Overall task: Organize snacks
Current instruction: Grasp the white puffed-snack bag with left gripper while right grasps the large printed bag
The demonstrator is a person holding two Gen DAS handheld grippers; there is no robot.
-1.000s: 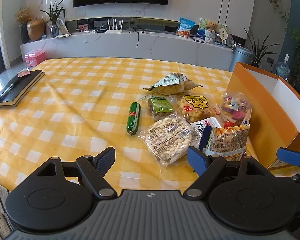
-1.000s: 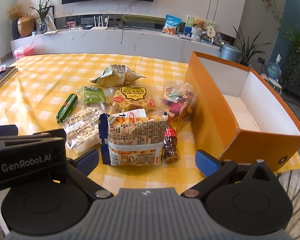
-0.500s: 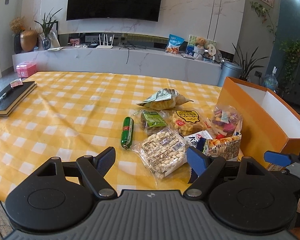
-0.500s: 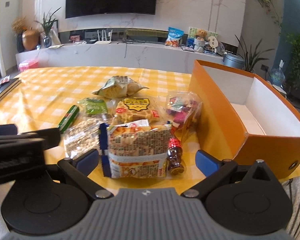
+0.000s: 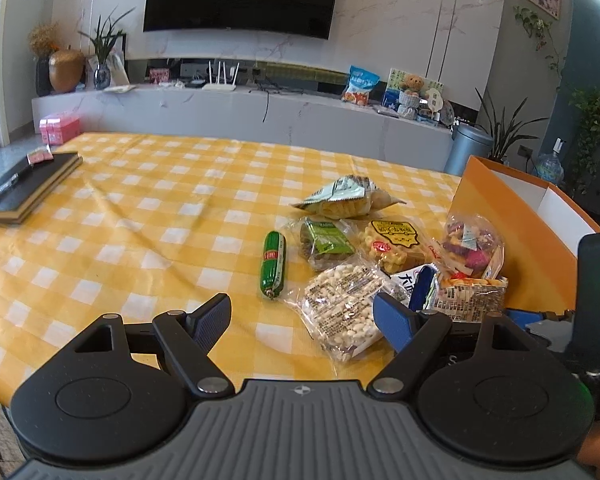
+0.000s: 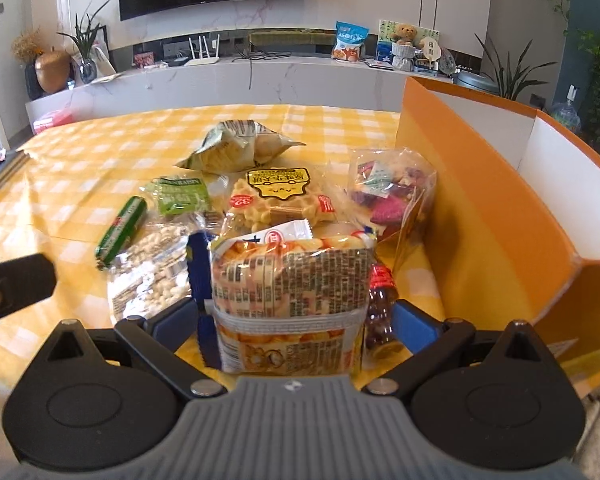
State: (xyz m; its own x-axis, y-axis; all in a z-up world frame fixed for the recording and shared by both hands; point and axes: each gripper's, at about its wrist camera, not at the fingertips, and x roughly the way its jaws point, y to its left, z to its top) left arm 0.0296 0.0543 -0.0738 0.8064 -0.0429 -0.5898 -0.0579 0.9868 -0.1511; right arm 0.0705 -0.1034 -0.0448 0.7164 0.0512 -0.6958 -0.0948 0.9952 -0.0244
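Note:
A heap of snacks lies on the yellow checked tablecloth (image 5: 140, 208): a green sausage (image 5: 274, 264), a peanut bag (image 5: 340, 312), a waffle pack (image 6: 280, 196), a candy bag (image 6: 388, 188) and a cracker pack (image 6: 292, 292). My right gripper (image 6: 296, 320) is open at table height. The cracker pack and a small red-capped bottle (image 6: 380, 308) sit between its fingers, with the pads apart from the pack. My left gripper (image 5: 304, 316) hovers open near the front table edge, just short of the peanut bag, holding nothing. The open orange box (image 6: 480, 200) stands right of the heap.
A black notebook with a pen (image 5: 28, 188) lies at the table's far left. A pale chips bag (image 5: 346, 200) and a green raisin pack (image 5: 324, 240) sit behind the heap. Beyond the table runs a marble TV bench with plants and a bin.
My right gripper has pushed forward and lower, so the cracker pack now sits between its open fingers. My left gripper has tilted up and drawn back a little.

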